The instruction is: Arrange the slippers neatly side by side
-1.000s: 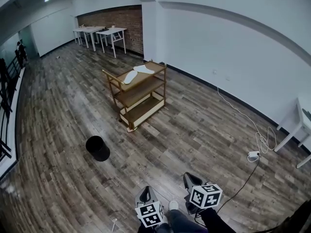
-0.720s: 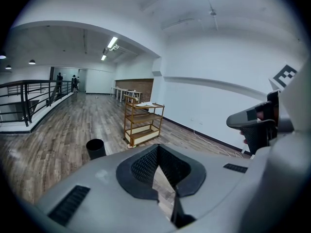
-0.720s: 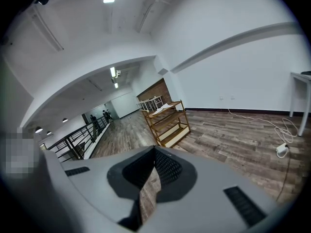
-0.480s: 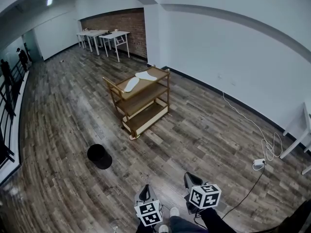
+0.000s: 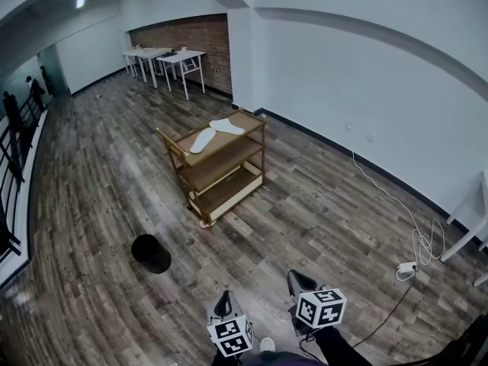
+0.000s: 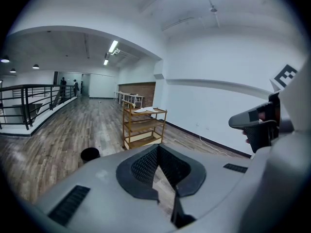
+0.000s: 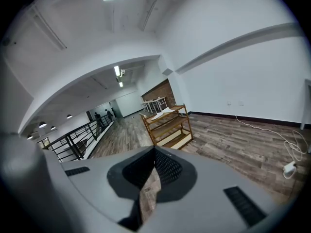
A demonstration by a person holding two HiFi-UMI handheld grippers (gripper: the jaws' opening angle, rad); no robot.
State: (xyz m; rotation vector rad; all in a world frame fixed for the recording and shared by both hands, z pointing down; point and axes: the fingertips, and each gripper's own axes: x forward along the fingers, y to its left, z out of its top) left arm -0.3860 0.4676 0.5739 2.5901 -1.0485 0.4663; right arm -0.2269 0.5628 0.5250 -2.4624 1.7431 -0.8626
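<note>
Two white slippers, one (image 5: 203, 139) and the other (image 5: 227, 126), lie at an angle to each other on the top shelf of a wooden three-shelf cart (image 5: 221, 175) out on the floor. My left gripper (image 5: 223, 304) and right gripper (image 5: 298, 280) are at the bottom of the head view, well short of the cart, both shut and empty. The left gripper view shows the cart (image 6: 143, 129) beyond the left gripper (image 6: 158, 148), with the slippers (image 6: 146, 110) on top. In the right gripper view the cart (image 7: 168, 126) stands past the right gripper (image 7: 154, 152).
A black round bin (image 5: 150, 253) stands on the wood floor left of the cart. A power strip with its cable (image 5: 406, 266) lies near the right wall beside a white table leg (image 5: 462, 233). White tables (image 5: 164, 56) stand at the far brick wall. A black railing (image 5: 11, 155) runs along the left.
Both grippers have been carried forward towards the cart, which now looks nearer and larger. The jaws stayed shut.
</note>
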